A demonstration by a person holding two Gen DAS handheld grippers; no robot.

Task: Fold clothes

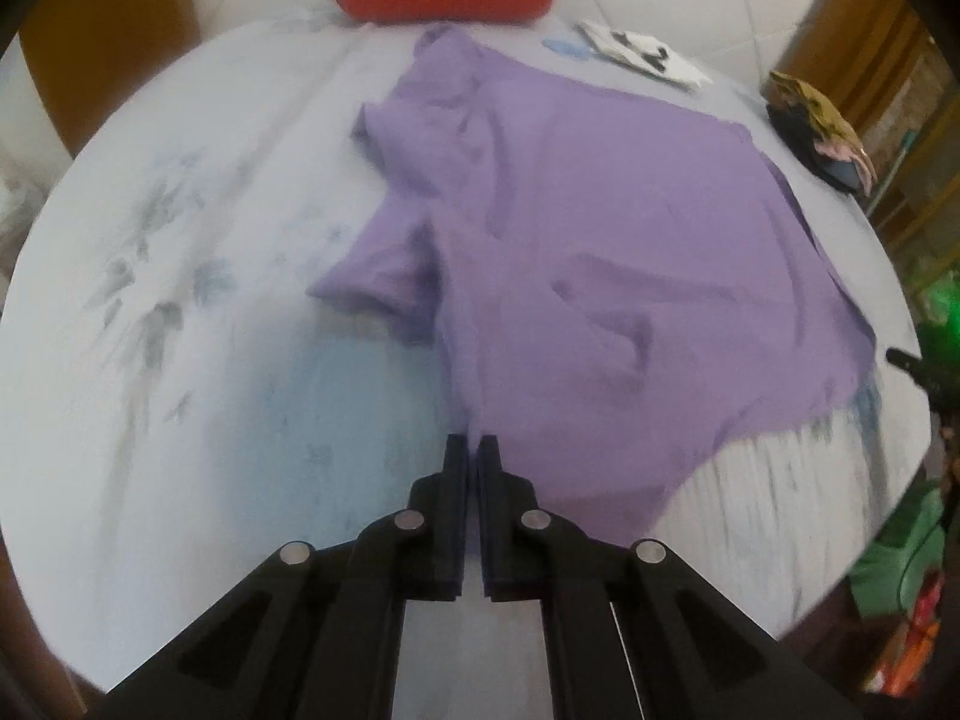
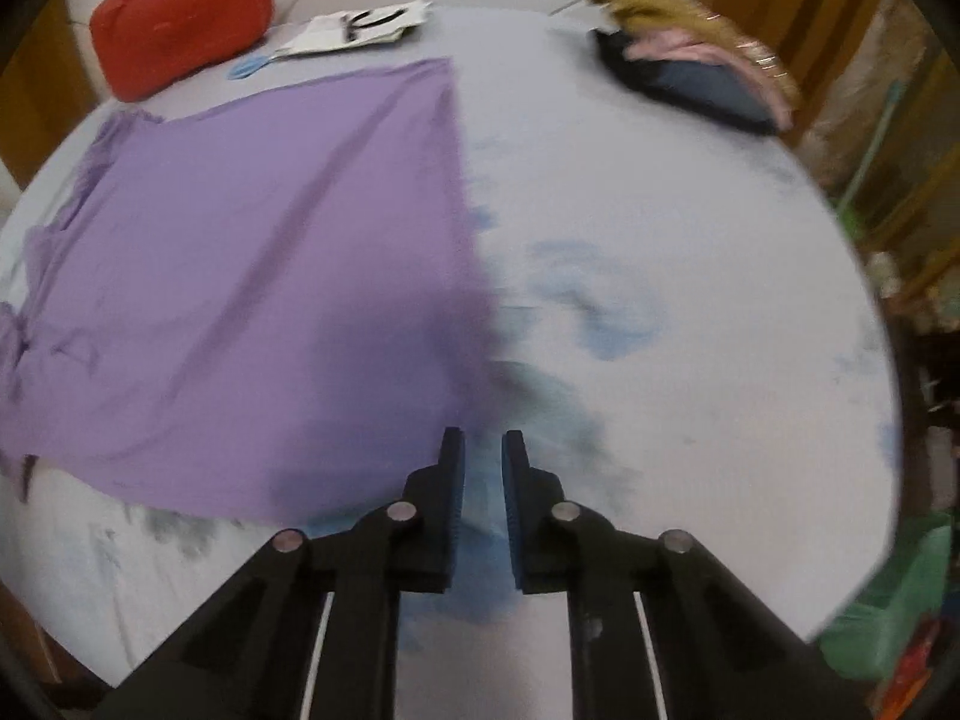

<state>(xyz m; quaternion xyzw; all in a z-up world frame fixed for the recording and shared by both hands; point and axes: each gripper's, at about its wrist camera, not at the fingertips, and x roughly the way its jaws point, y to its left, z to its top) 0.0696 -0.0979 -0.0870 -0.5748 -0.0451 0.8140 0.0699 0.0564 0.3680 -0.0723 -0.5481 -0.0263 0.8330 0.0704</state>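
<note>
A purple T-shirt [image 1: 600,252] lies spread on the round table, body flat, one sleeve [image 1: 378,276] bunched at its left. My left gripper [image 1: 472,447] is shut on the shirt's near edge, and a strip of purple cloth shows between its black fingers. In the right wrist view the shirt [image 2: 258,276] fills the left half of the table. My right gripper [image 2: 483,441] stands open just off the shirt's near right corner, with only tablecloth visible in the narrow gap between its fingers.
The table wears a pale blue patterned cloth [image 2: 660,300]. At the far side stand a red bag [image 2: 180,18], some papers [image 2: 354,27] and a blue object [image 2: 249,66]. A pile of folded clothes [image 2: 696,66] sits at the far right edge.
</note>
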